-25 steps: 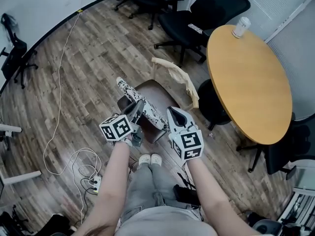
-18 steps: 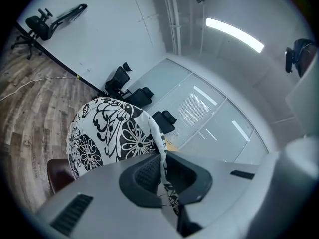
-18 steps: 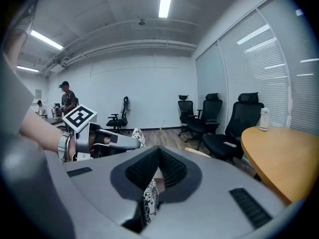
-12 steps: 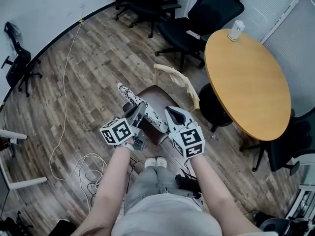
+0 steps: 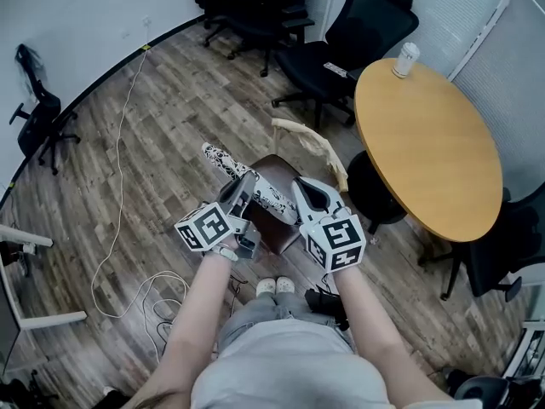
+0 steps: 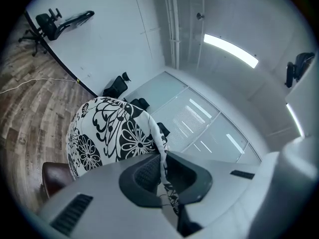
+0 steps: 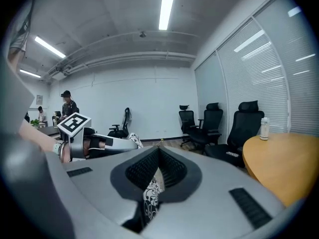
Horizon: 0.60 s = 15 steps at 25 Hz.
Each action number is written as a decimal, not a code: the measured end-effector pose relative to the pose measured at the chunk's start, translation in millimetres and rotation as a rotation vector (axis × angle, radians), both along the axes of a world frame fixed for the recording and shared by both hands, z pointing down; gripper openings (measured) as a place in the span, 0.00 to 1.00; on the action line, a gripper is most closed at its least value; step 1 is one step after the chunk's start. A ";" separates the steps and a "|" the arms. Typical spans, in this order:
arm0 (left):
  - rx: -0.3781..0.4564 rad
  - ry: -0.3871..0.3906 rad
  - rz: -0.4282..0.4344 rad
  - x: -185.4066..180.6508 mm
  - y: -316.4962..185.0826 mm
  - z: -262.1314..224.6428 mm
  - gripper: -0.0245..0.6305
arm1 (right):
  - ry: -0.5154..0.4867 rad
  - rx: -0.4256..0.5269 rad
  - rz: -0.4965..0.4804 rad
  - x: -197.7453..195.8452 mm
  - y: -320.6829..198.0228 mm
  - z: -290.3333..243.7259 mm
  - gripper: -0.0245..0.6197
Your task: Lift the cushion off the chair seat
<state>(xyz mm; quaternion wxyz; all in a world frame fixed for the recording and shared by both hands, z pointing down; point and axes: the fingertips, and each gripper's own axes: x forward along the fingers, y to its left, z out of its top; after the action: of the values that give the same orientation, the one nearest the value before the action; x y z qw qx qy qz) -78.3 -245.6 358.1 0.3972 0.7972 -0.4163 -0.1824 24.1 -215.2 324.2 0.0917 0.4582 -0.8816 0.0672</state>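
The cushion (image 5: 271,199) has come up with both hands and now hangs clear above the chair (image 5: 274,233). My left gripper (image 5: 247,184) and right gripper (image 5: 305,192) are each clamped on its near edge, apart, so it lifts evenly.

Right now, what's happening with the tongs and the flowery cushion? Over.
Left tongs and right tongs both shut on the cushion, at its edge. Cushion held over the brown chair seat. Round table nearby on the right, not touching.
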 end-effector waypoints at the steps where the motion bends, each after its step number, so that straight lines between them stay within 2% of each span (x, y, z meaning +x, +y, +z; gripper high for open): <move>1: 0.010 0.002 -0.001 -0.1 -0.3 -6.3 0.06 | -0.004 0.011 0.008 0.1 -0.1 -4.7 0.08; 6: 0.098 -0.066 -0.002 3.8 -0.4 -34.9 0.06 | -0.039 0.051 0.052 0.9 1.6 -20.2 0.08; 15: 0.317 -0.236 -0.048 12.8 6.8 -66.5 0.06 | -0.011 0.148 0.045 0.2 7.6 -37.8 0.08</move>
<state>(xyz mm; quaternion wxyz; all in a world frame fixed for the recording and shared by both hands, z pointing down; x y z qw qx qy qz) -65.5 -238.7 291.5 0.2108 0.8556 -0.4448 -0.1604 24.3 -207.6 286.4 0.0512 0.4831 -0.8741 0.0066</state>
